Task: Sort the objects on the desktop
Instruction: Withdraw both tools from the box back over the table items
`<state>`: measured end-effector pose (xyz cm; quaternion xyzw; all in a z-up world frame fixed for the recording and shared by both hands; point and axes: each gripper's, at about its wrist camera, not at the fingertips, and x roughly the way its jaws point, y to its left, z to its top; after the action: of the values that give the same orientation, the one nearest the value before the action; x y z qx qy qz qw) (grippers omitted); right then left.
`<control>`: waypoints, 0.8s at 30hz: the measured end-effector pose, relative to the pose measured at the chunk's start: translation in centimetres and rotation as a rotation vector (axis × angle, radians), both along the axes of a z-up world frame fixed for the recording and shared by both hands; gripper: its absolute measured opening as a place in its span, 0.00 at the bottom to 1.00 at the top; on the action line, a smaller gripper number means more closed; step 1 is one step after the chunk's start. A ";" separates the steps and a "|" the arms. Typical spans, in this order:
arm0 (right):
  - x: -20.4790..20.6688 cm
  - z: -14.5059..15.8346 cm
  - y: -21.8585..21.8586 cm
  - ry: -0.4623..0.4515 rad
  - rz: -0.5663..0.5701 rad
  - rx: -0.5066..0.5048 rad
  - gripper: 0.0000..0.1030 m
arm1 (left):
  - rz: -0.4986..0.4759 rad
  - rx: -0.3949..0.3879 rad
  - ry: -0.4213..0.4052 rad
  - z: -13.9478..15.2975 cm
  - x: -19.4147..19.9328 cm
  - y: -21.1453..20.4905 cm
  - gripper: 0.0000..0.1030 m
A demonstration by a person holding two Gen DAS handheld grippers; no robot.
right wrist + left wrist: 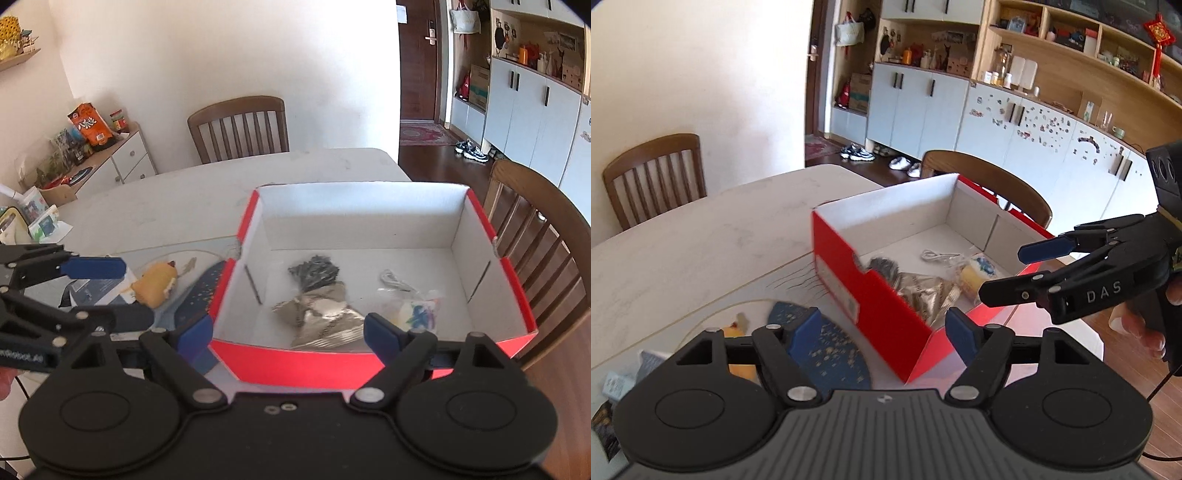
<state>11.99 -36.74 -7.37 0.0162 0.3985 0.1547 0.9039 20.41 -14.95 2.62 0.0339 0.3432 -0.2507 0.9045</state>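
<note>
Left of the red box [295,363], on the table [177,199], lie a yellow plush [157,282] and a blue case [201,291] touching the box wall. The left gripper [882,334] hangs above them, spread wide and holding nothing. Inside the box lie a dark bundle [314,273], a silver pouch [321,317] and a clear bag [417,306]. The right gripper [288,334] hovers over the box's near wall, also wide and bare.

The left gripper [882,332] has its jaws spread wide, with nothing between them. The right gripper [288,332] is likewise spread apart and holds nothing. In the left wrist view it reaches in from the right, with a hand [1145,325] around its grip.
</note>
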 end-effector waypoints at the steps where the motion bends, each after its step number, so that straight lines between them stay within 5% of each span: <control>1: -0.2 0.1 0.5 -0.003 0.003 -0.003 0.86 | 0.008 0.003 -0.006 0.0 -0.4 0.5 0.71; 24: -4.1 -0.4 12.4 -0.090 0.035 -0.029 0.86 | 0.203 -0.053 -0.038 -1.8 -5.6 13.7 0.95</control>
<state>7.90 -24.30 -7.82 -0.0110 0.3597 0.1652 0.9183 14.76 -1.22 0.82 -0.0202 0.3210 -0.1662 0.9322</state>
